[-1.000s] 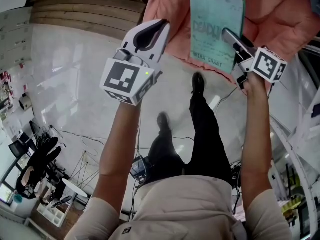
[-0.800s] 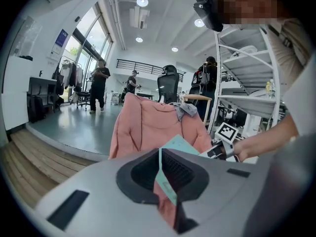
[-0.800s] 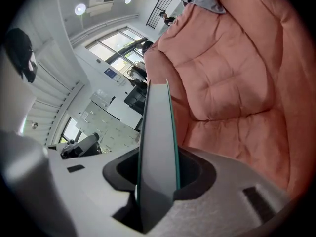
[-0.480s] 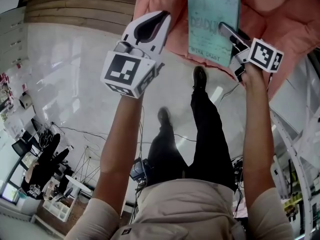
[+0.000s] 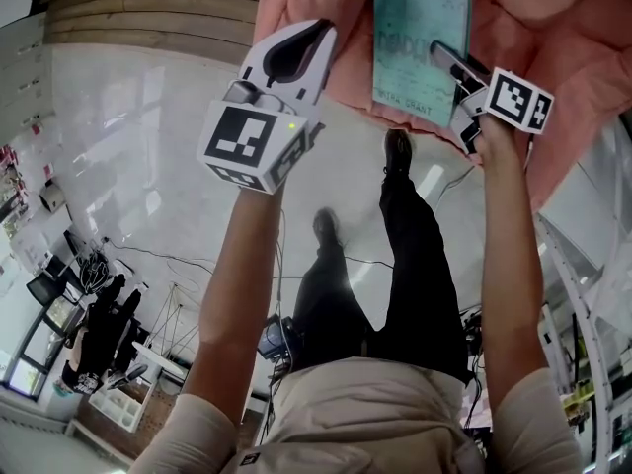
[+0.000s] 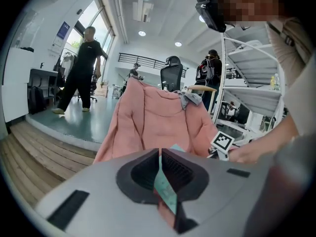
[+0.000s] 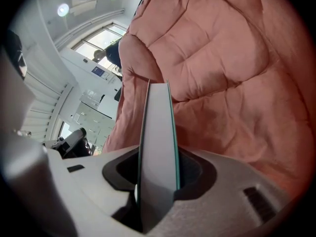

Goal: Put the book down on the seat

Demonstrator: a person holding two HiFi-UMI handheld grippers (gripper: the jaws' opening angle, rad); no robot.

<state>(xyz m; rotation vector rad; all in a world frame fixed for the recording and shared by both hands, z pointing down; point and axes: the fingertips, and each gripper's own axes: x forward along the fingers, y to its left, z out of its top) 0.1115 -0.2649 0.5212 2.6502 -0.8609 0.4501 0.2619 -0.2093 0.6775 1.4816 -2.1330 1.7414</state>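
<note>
Book [image 5: 405, 38] in right hand-held gripper [image 5: 442, 57], now farther over pink jacket [image 5: 573, 57].

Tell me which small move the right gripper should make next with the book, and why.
Probably lower the right gripper until the book lies on the pink padded cover, and only then open it. Its jaws clamp the book by one edge over that cover; whether book and cover touch, I cannot tell. The left gripper is shut and empty.
</note>
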